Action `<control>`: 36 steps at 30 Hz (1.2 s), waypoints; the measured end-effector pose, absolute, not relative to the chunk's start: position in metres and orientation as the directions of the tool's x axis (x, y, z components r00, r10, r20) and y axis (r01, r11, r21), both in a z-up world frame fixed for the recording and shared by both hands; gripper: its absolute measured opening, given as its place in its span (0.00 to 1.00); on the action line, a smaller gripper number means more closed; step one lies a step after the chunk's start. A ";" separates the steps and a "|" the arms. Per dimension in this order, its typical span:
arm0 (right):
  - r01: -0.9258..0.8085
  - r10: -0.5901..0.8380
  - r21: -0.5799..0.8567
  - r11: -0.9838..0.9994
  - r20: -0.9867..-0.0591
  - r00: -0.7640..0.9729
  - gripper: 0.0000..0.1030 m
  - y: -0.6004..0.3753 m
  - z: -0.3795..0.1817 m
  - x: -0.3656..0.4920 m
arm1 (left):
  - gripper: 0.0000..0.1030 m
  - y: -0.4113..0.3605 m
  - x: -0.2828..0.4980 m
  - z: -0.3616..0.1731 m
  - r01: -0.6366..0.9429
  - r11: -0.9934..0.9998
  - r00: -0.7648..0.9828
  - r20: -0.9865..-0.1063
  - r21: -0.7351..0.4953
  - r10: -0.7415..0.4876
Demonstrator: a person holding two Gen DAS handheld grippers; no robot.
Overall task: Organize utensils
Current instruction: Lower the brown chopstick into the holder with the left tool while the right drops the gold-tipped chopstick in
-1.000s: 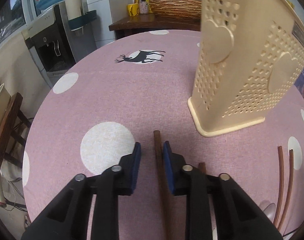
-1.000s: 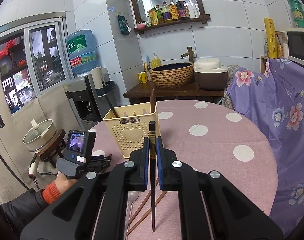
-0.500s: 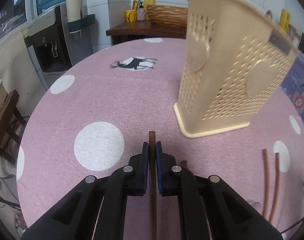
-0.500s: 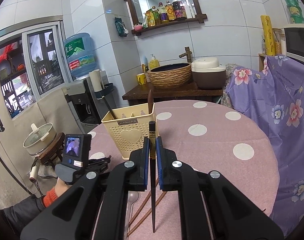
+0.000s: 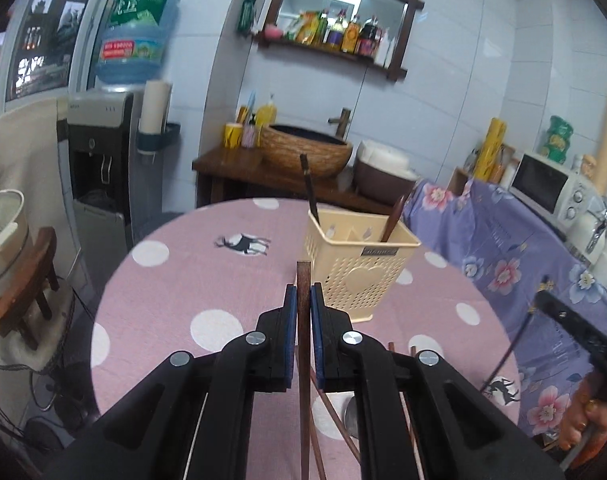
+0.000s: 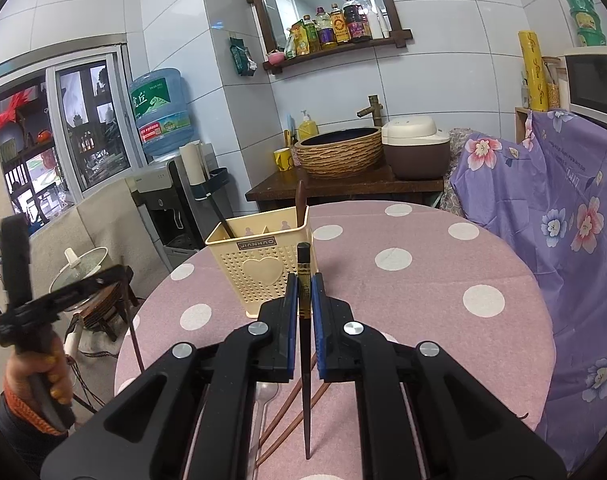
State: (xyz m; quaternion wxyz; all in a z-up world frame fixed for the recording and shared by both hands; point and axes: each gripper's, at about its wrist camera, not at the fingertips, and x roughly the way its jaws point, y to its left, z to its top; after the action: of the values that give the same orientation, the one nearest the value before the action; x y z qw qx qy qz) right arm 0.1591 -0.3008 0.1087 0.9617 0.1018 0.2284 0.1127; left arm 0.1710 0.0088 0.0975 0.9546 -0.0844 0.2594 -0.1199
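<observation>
My left gripper (image 5: 302, 300) is shut on a brown chopstick (image 5: 303, 280) and holds it above the pink dotted table (image 5: 175, 280). My right gripper (image 6: 304, 292) is shut on a dark chopstick (image 6: 303, 264), also held above the table. The cream utensil basket (image 5: 361, 272) stands just beyond both grippers, also in the right wrist view (image 6: 259, 268). It holds a dark utensil (image 5: 309, 188) and a brown one (image 5: 393, 218). More brown chopsticks (image 6: 287, 408) and a metal spoon (image 6: 263, 400) lie on the table under the right gripper.
A wooden side table with a woven basin (image 6: 339, 152) and a rice cooker (image 6: 417, 146) stands behind the round table. A water dispenser (image 5: 103, 152) is at the left. A purple flowered cloth (image 6: 551, 220) covers furniture at the right.
My left gripper closed on the brown chopstick lying on the table and lifted it well above the table, away from the basket. The right gripper stayed nearly still with its chopstick.
</observation>
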 end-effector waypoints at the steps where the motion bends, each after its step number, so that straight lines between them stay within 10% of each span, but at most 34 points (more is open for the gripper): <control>1: -0.171 0.264 0.248 0.954 -0.417 0.870 0.08 -0.301 0.109 0.159 | 0.08 0.010 0.168 0.101 0.187 0.957 0.843 -0.464 -0.221 -0.272; 17: -0.205 0.297 0.256 0.945 -0.404 0.866 0.08 -0.299 0.129 0.164 | 0.08 0.015 0.169 0.129 0.205 0.956 0.871 -0.407 -0.208 -0.275; 36: -0.187 0.216 0.149 0.971 -0.218 0.952 0.08 -0.244 0.287 0.288 | 0.08 -0.028 0.271 0.271 0.148 0.968 0.965 -0.184 -0.202 -0.186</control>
State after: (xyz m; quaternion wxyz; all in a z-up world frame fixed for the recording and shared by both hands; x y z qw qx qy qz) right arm 0.2879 -0.2441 0.2871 0.9858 0.0634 0.1172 0.1022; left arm 0.2711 -0.0283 0.2711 0.9868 -0.0938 0.1010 -0.0847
